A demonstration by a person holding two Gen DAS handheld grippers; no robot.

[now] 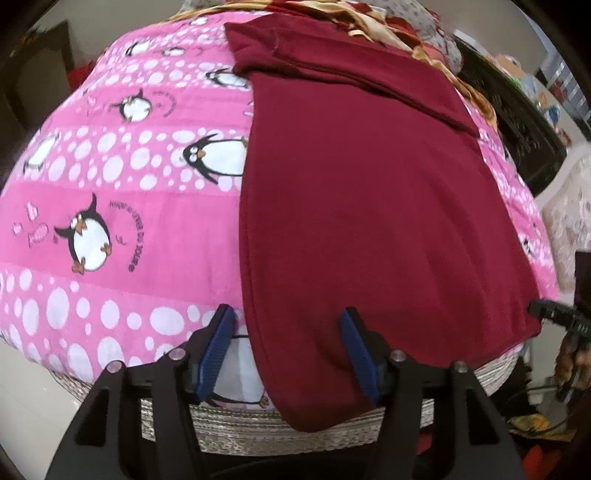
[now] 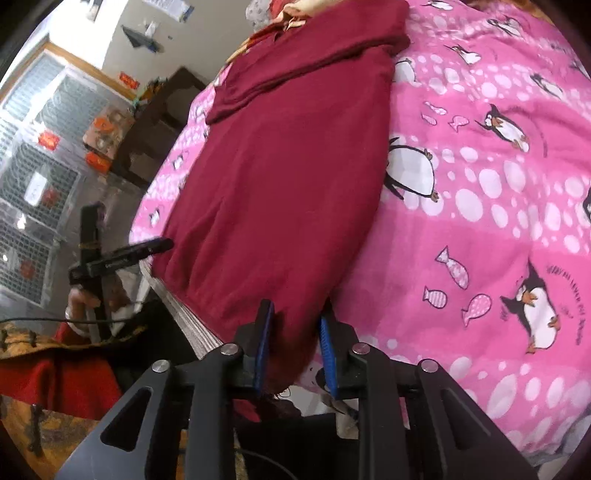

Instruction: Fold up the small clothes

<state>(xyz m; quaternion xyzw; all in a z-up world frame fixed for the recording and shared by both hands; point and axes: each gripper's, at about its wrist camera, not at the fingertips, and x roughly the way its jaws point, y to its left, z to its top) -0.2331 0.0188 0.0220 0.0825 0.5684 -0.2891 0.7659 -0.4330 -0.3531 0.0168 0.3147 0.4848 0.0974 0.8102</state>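
A maroon garment [image 1: 369,203] [image 2: 288,166] lies flat on a pink penguin blanket [image 1: 129,221] [image 2: 480,221], with a folded part [image 1: 351,74] [image 2: 314,48] across its far end. In the left wrist view my left gripper [image 1: 288,317] straddles the garment's near hem corner, which droops over the bed edge. A gap shows beside the left pad, so it is open. In the right wrist view my right gripper [image 2: 295,310] has a hem corner between its blue pads. The jaws stand slightly apart from the cloth, so it is open.
A hand holds a black device [image 1: 554,317] [image 2: 122,258] beside the hem's other corner. A woven mat edge [image 1: 295,432] borders the bed. Dark furniture [image 1: 517,122] [image 2: 155,129] stands past the bed's side. Patterned bedding [image 1: 369,22] is piled at the far end.
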